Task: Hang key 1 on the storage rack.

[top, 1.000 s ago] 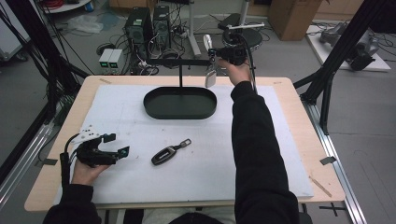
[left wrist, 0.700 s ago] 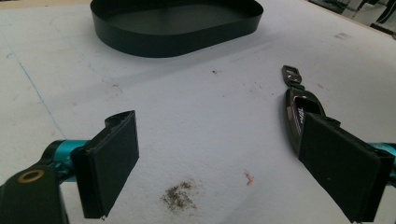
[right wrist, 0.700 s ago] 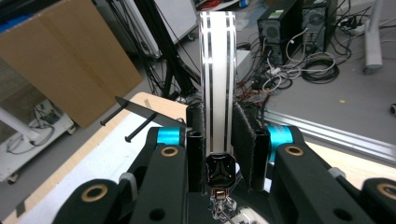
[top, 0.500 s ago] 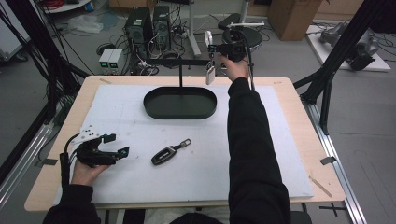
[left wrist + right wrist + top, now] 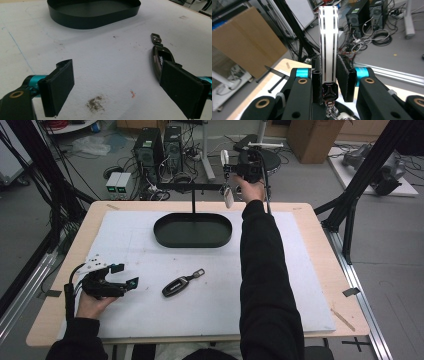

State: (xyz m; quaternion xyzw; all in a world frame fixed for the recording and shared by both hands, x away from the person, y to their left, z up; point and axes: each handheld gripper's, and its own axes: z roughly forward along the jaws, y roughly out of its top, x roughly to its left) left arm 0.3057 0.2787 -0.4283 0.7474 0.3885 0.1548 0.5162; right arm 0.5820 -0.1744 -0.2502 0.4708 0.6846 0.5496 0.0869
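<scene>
My right gripper (image 5: pixel 234 170) is held past the table's far edge, by the right end of the bar of a black T-shaped stand (image 5: pixel 192 186). In the right gripper view, my right gripper (image 5: pixel 330 61) is shut on a white strap with dark stripes (image 5: pixel 328 30), with a dark square clasp at its lower end. The white strap (image 5: pixel 228 197) hangs beside the bar. A black key fob (image 5: pixel 177 285) lies on the white mat. My left gripper (image 5: pixel 120 277) rests open at the left, with the key fob (image 5: pixel 160 53) just behind its right jaw. Nothing is between the left gripper's (image 5: pixel 118 66) jaws.
The stand's post rises from a black oval tray (image 5: pixel 165 232) at the middle back of the mat (image 5: pixel 300 270). Computer cases, cables and black frame poles crowd the floor behind the table. The person's right sleeve (image 5: pixel 260 270) lies across the mat's middle right.
My right hand has shifted a little farther back past the table's far edge, carrying the white strap with it. The left gripper and the key fob have stayed put.
</scene>
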